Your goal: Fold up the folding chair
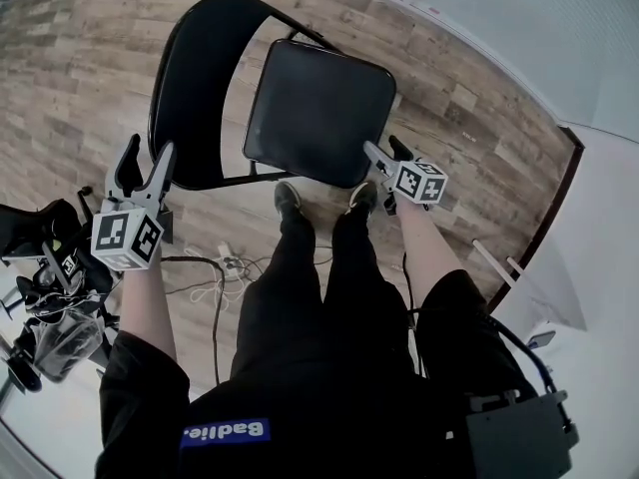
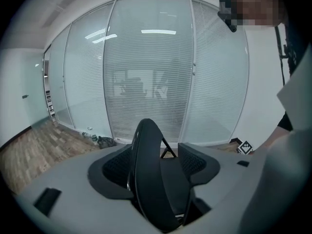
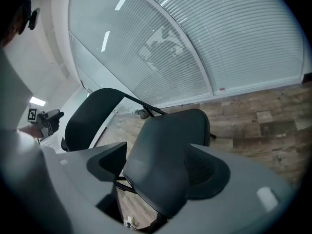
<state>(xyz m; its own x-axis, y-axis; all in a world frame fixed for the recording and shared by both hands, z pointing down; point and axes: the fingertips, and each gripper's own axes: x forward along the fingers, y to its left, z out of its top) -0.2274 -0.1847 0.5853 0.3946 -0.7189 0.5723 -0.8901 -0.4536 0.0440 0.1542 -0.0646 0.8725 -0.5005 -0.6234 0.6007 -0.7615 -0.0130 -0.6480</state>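
Observation:
A black folding chair stands unfolded on the wood floor in front of the person's feet. In the head view its curved backrest [image 1: 190, 88] is at the left and its padded seat [image 1: 319, 108] in the middle. My left gripper [image 1: 147, 163] is at the backrest's near edge. The left gripper view shows that backrest [image 2: 148, 179] edge-on between the spread jaws of the left gripper [image 2: 156, 167], the pads not pressing it. My right gripper [image 1: 384, 151] is at the seat's near right corner. That seat [image 3: 165, 160] corner lies between the open jaws of the right gripper [image 3: 156, 172].
The person's shoes [image 1: 290, 200] stand just before the seat. Cables [image 1: 215, 267] lie on the floor at the left, beside dark equipment [image 1: 50, 297]. A glass wall with blinds [image 2: 146, 67] rises behind the chair. A grey box [image 1: 519, 437] hangs at the person's right hip.

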